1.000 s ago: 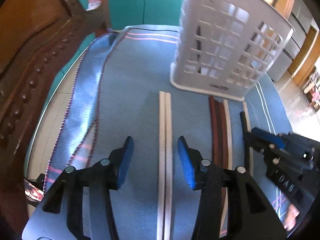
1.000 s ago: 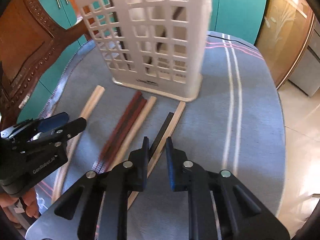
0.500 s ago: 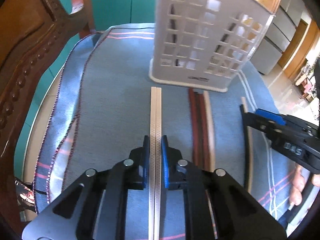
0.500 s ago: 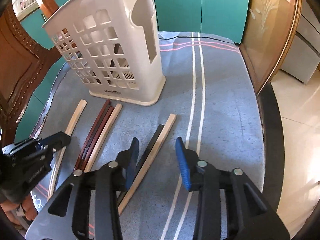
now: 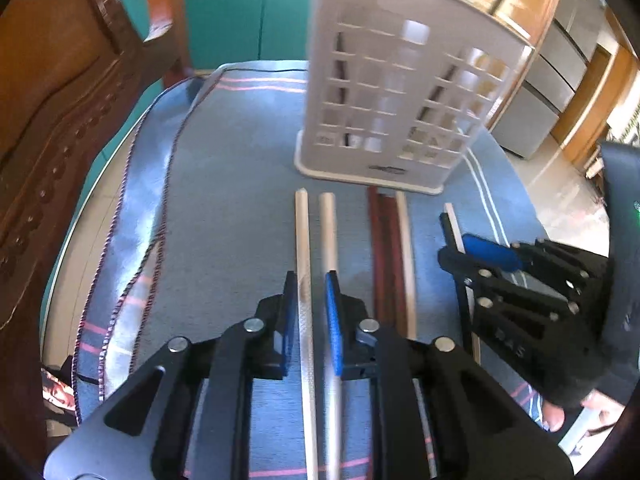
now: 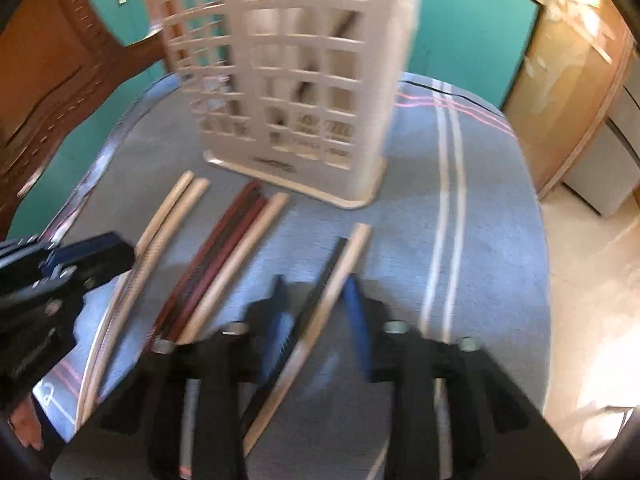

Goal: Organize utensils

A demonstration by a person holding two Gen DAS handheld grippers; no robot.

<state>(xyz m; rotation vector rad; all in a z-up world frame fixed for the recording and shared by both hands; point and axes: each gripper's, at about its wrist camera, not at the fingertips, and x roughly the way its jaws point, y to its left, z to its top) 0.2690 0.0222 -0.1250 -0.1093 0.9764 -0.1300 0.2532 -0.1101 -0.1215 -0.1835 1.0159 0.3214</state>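
- Since half a second ago, the left gripper (image 5: pixel 311 312) has opened a little, and the two pale chopsticks (image 5: pixel 303 240) between its jaws now lie slightly apart instead of pressed together as one.
- Its jaws stand narrowly apart around this pair; if the pads really press, I cannot tell.
- Right gripper (image 6: pixel 316 312) has been closing — its jaws now straddle the black chopstick (image 6: pixel 332 264) and the light wooden chopstick (image 6: pixel 344 268), not yet clamped.
- White basket (image 5: pixel 400 100) stands at 12 o'clock on the blue cloth (image 5: pixel 224 184); the dark red chopsticks (image 5: pixel 384 248) lie between both grippers.
- Risk, as I judge: the left pair can split, so only one stick is lifted and the other rolls away.
- On the right, the blurred view suggests a quick motion — the jaws can catch only one stick, or push both sideways.
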